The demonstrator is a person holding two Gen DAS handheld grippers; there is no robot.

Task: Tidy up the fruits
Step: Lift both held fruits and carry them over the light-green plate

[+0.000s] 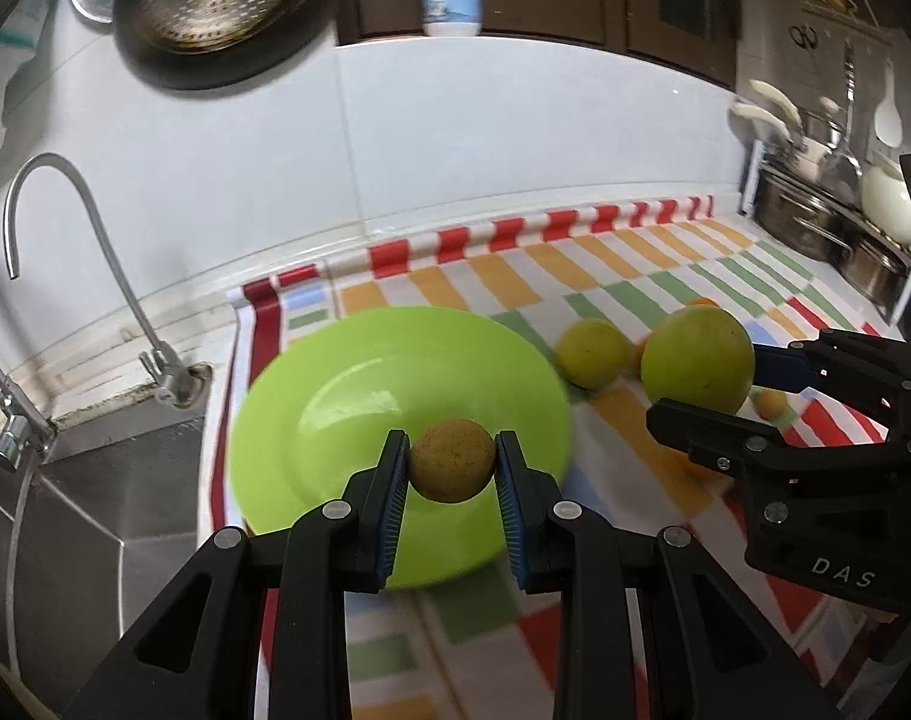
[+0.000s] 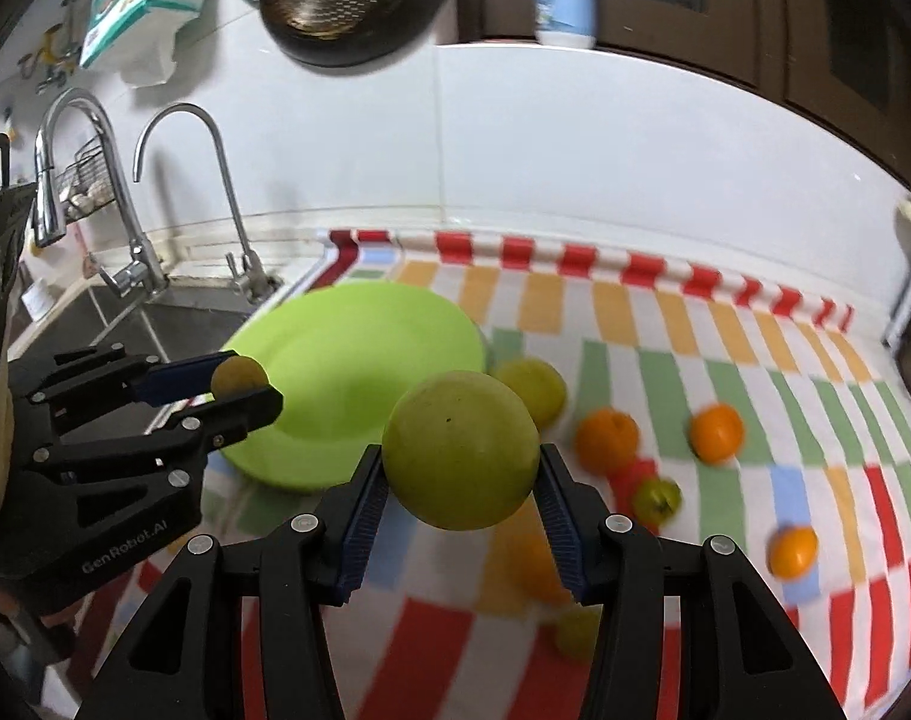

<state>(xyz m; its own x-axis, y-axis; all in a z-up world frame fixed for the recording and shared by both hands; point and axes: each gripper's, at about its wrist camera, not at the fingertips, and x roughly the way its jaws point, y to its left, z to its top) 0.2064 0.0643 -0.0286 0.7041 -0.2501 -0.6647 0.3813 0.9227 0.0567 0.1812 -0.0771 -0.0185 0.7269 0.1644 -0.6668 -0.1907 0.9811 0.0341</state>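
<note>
The left gripper [image 1: 452,468] is clamping a small brown fruit [image 1: 452,461] over the empty green plate [image 1: 347,372]; the right gripper [image 2: 461,468] is gripping a big green fruit [image 2: 461,449]. At least 6 fruits are lying on the cloth [image 2: 725,324].

— Where's the left tool [image 1: 452,468]?

— Raised off the tabletop near its left edge, jaws clamped on a small brown fruit [image 1: 452,461].

— And the right tool [image 2: 461,468]?

— Beside it on the right, level, jaws spread wider, gripping a large green fruit [image 2: 461,450].
</note>
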